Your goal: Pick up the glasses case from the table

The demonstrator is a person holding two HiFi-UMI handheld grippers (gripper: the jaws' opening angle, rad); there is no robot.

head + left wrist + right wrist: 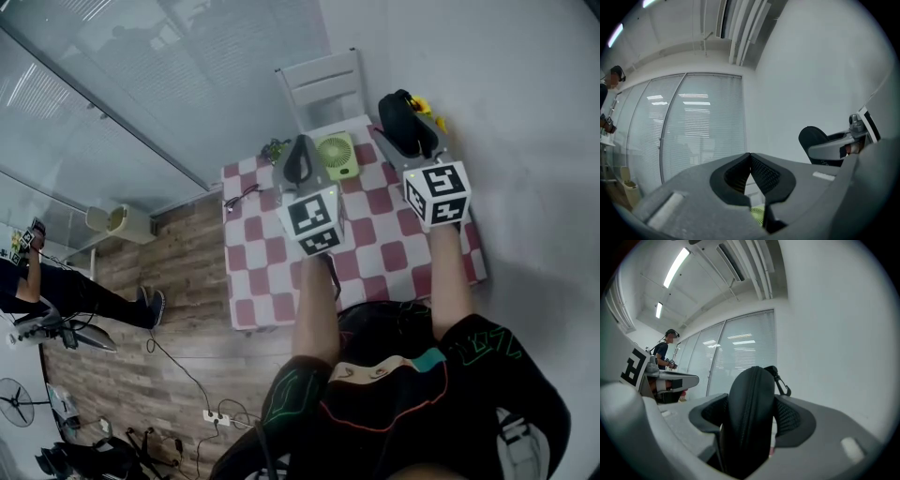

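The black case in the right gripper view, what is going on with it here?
A person holds a gripper in each hand over a red and white checked table. The right gripper is closed on the black zipped glasses case and holds it in the air, off the table. The left gripper is shut and empty. A small green fan stands on the table.

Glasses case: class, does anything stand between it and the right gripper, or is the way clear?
Nothing stands between them. The glasses case is already clamped in the right gripper, zip edge facing the camera, held up off the checked table. The left gripper is shut and empty.
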